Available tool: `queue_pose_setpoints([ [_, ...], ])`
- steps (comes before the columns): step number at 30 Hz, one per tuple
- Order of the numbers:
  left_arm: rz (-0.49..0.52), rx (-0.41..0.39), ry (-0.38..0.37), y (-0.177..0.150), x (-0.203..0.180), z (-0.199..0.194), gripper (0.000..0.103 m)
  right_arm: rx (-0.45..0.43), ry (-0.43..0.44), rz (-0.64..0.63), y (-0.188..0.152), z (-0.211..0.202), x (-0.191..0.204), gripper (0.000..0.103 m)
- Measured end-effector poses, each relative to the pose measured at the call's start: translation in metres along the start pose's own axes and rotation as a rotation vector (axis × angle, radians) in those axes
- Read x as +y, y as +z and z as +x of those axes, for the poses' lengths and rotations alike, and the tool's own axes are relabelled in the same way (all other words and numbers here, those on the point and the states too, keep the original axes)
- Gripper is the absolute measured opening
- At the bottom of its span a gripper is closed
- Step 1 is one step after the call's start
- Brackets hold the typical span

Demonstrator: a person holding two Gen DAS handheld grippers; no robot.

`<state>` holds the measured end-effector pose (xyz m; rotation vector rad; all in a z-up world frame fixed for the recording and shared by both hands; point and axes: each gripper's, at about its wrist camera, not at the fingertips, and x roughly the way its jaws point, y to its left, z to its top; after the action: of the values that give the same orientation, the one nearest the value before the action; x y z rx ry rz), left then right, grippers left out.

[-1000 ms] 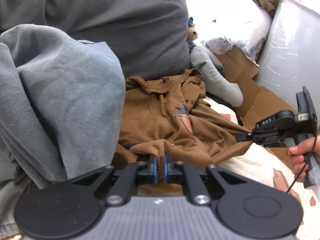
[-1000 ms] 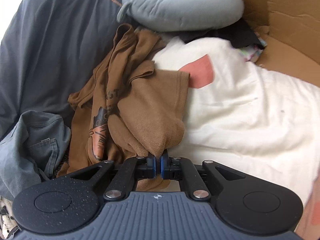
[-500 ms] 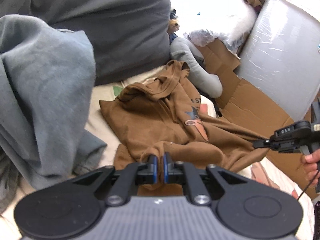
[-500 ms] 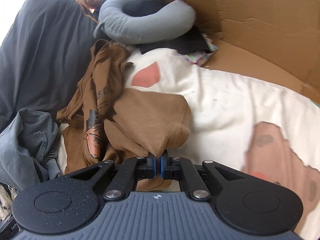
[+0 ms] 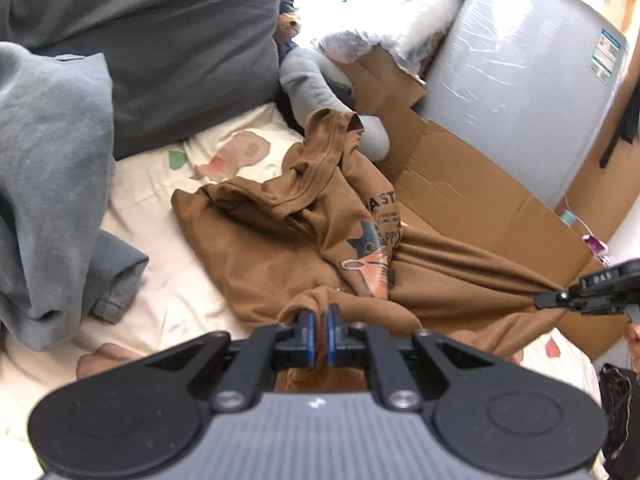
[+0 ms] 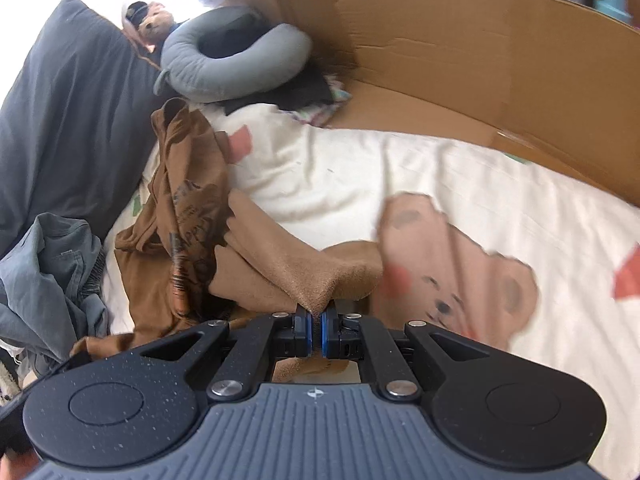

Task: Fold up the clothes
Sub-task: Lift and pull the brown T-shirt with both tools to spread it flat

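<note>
My left claw (image 5: 319, 330) is clenched on a bunched hem fold of the brown cotton T-shirt with the printed graphic (image 5: 304, 240); cloth is pinched between the blue pads. My right claw (image 6: 316, 330) is clamped on another edge of the same shirt (image 6: 280, 268), with a fuzzy brown fold peaking right at the tips. In the left wrist view the right claw (image 5: 548, 300) sits at the far right edge, and the fabric between the two grips is pulled into long taut creases (so the shirt is partly stretched, not flat).

The shirt's body lies crumpled on the cream bedsheet with bear prints (image 5: 168, 280); the graphic and lettering face up near the middle, and the collar end is rucked up toward the grey U-shaped neck pillow (image 5: 320, 88), touching it. In the right wrist view the shirt bunches left of centre, with bare sheet (image 6: 460, 184) to its right.

Left of the shirt is a pile of grey-blue denim clothing (image 5: 48, 160), one cuffed end lying on the sheet near the shirt. A dark grey pillow (image 5: 160, 40) sits behind that. Flattened brown cardboard (image 5: 480, 184) runs along the far side of the bed, and part of the stretched shirt overlaps it. A plastic-wrapped grey panel (image 5: 520, 72) leans behind the cardboard. A small brown plush toy (image 6: 154, 20) sits beside the neck pillow.
</note>
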<state>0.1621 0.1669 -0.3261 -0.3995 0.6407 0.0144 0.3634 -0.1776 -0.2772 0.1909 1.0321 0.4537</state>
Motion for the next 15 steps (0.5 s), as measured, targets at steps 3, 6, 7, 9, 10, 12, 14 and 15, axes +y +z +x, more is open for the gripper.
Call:
queue_pose_setpoints([
  [3,0.014,0.02,-0.007,0.0,-0.002,-0.002,0.007,-0.012,-0.012,0.035,-0.015,-0.017,-0.014,0.002],
  [6,0.03,0.043,-0.02,0.002,-0.004,-0.005,0.007,-0.029,-0.02,0.073,-0.031,-0.034,-0.028,0.002],
  [7,0.035,0.05,-0.024,0.002,-0.005,-0.007,0.007,-0.034,-0.023,0.085,-0.035,-0.039,-0.032,0.002],
  [9,0.044,0.064,-0.031,0.003,-0.006,-0.009,0.007,-0.042,-0.031,0.109,-0.045,-0.05,-0.039,0.002],
  [10,0.045,0.072,-0.035,0.003,-0.006,-0.011,0.007,-0.046,-0.033,0.121,-0.05,-0.055,-0.043,0.002],
  [12,0.05,0.087,-0.046,0.004,-0.008,-0.015,0.007,-0.055,-0.038,0.147,-0.06,-0.066,-0.051,0.002],
  [14,0.056,0.101,-0.059,0.004,-0.01,-0.02,0.007,-0.061,-0.046,0.163,-0.069,-0.078,-0.056,0.002],
  [15,0.058,0.107,-0.067,0.004,-0.011,-0.023,0.007,-0.064,-0.049,0.17,-0.073,-0.084,-0.058,0.002],
])
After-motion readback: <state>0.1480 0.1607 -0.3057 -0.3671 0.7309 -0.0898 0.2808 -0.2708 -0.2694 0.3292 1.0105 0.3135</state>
